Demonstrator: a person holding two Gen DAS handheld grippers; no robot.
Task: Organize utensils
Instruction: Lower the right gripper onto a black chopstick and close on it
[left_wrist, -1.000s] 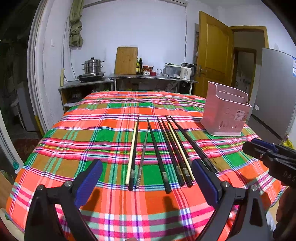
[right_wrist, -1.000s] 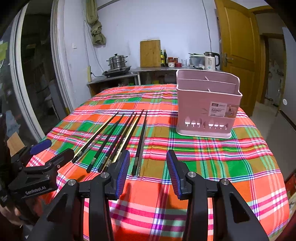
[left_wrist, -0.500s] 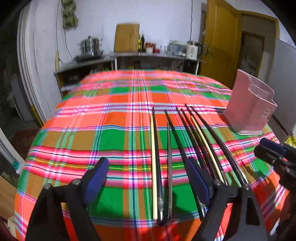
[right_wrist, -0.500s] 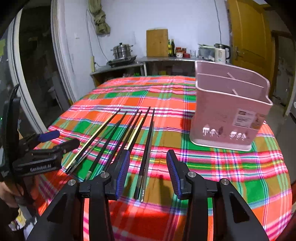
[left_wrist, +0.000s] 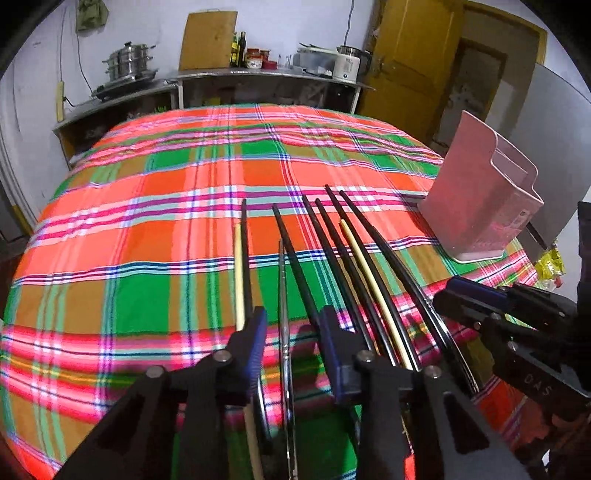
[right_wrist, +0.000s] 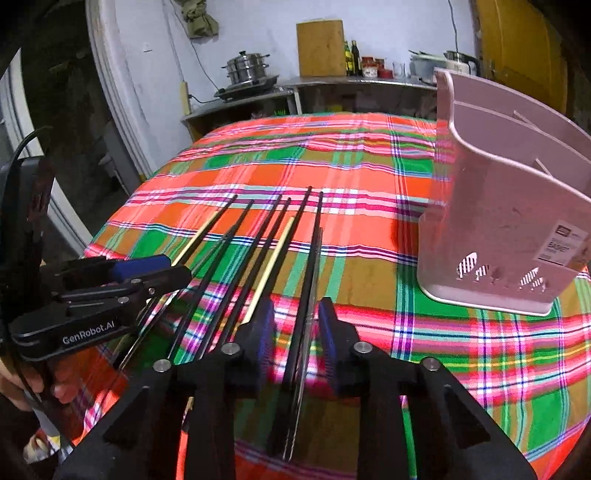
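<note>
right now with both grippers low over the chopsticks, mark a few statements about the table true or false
1. The pink utensil holder stands upright on the plaid tablecloth. True.
2. Chopsticks already stand inside the holder. False: none shows in it; the chopsticks lie flat on the cloth.
3. All the chopsticks are black. False: two are pale.
4. The right gripper has a black chopstick between its closing jaws. True.
5. The left gripper hovers over bare cloth. False: a thin grey chopstick lies between its closing jaws.
</note>
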